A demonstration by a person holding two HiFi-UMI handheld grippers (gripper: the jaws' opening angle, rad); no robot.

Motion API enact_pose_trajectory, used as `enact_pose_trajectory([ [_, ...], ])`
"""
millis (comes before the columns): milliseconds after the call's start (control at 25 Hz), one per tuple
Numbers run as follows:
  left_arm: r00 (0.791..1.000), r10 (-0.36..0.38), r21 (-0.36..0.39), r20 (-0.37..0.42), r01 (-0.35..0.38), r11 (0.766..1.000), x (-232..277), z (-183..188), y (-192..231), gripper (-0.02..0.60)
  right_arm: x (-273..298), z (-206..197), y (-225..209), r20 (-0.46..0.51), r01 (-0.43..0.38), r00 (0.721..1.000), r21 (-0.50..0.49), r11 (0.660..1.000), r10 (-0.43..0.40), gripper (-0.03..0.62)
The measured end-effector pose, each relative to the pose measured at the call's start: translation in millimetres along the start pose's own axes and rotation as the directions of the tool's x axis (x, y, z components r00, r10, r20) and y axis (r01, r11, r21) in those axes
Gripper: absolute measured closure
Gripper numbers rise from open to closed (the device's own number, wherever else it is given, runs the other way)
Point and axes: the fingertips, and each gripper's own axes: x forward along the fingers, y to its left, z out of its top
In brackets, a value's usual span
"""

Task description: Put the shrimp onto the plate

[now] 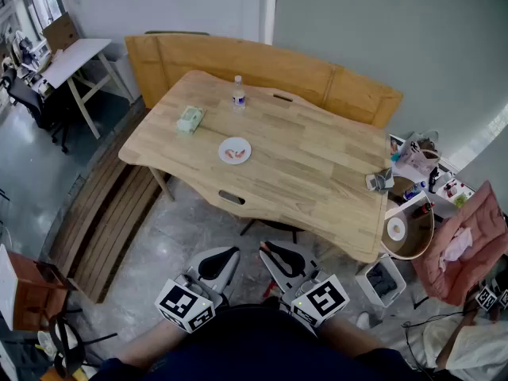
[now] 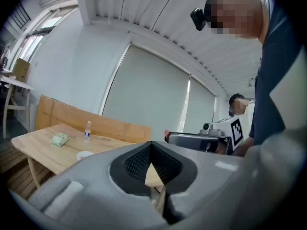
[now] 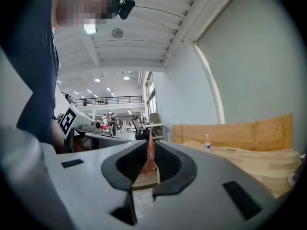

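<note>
A white plate lies mid-table on the wooden table, with orange-pink shrimp pieces on it; it also shows small in the left gripper view as the plate. Both grippers hang low by my body, well short of the table's near edge. My right gripper is shut on a pink shrimp, which pokes up between its pads; the left gripper view shows that shrimp at its tip. My left gripper is shut with nothing in it.
A water bottle and a green packet stand on the table's far left. A wooden bench backs the table. A round side table, a white bin and pink cloth crowd the right. Wooden slats lie left.
</note>
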Motion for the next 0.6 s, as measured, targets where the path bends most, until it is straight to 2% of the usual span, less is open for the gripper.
enact_pose_trajectory([
  [600, 1.000, 0.008, -0.004, -0.004, -0.008, 1.000, 1.5, -2.0, -6.9, 0.577, -4.8, -2.3, 1.2, 0.000, -0.019, 1.000, 0.010, 1.000, 0.019, 0.534],
])
